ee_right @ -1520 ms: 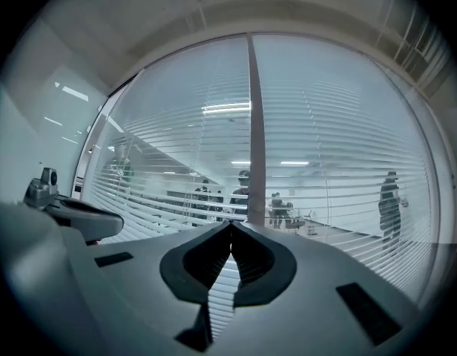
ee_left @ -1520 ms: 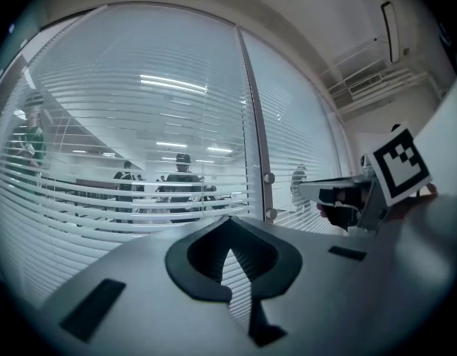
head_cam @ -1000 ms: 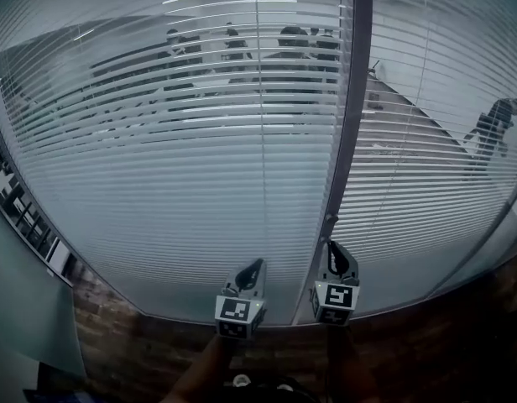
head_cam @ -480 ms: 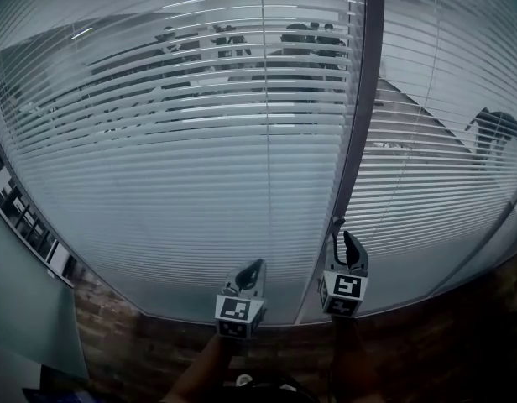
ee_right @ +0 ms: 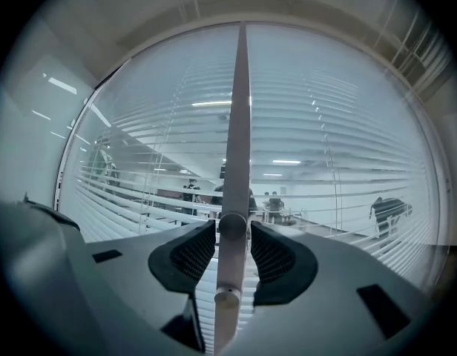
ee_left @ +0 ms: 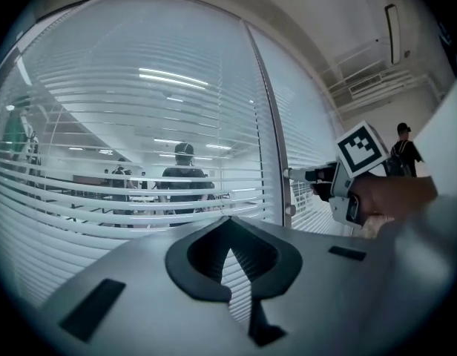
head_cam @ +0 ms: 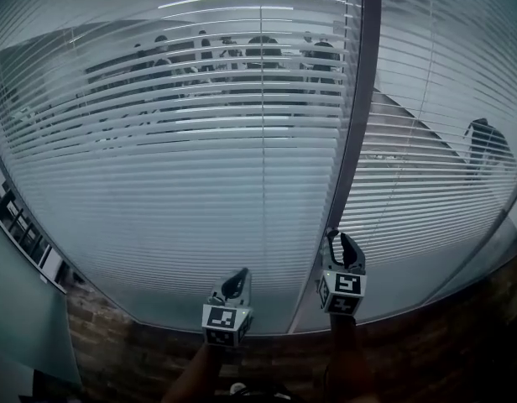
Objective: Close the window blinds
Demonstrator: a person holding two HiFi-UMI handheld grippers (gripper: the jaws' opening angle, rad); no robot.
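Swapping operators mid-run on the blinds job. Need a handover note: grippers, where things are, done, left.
Left gripper: shut, empty, held level short of the glass.
Right gripper: jaws have just been opening and now stand apart either side of the round knob on the window post; pads are off it.
Blinds: down in both panes.
Done: slats partly tilted.
Left: people still show between the upper slats, so probably re-grip the knob and keep turning.
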